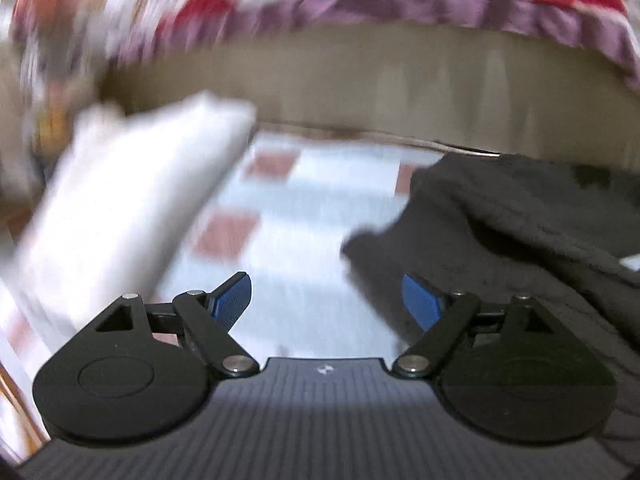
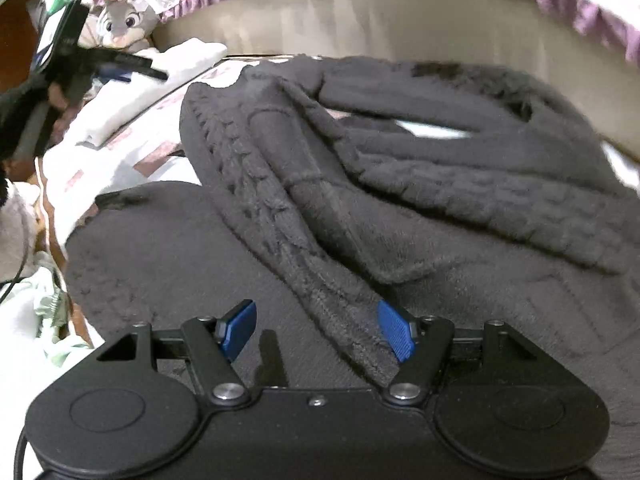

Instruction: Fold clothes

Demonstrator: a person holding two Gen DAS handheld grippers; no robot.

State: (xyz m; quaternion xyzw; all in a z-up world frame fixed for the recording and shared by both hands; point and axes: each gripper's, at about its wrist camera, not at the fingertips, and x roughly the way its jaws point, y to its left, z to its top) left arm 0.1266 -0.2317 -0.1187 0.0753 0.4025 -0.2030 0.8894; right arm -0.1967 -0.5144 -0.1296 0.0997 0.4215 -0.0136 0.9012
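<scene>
A bed (image 1: 304, 216) with a pale sheet of white and reddish squares lay under me, and behind it ran a beige wall panel (image 1: 360, 80) with a frilled, red-flowered cover (image 1: 360, 4) hanging above. The dark grey knitted sweater (image 2: 360, 184) was spread over the bed, rumpled, with one cable-knit sleeve folded across its body and a second thick fold lying over the far part. In the left wrist view only its near edge showed, on the right side of the sheet.

My left gripper (image 1: 326, 300) hovered over the bare sheet just beside the sweater's edge, its blue-tipped jaws spread wide and holding nothing. That view was blurred. A folded white cloth (image 1: 132, 200) lay beyond the sweater's left side.

My right gripper (image 2: 316, 330) was low over the sweater's front part, jaws spread as well, with the ribbed sleeve edge running between the two blue pads; I could not tell whether they touched the knit. Far left of the sweater, a grey stuffed animal (image 2: 124, 20) sat at the head of the bed.
</scene>
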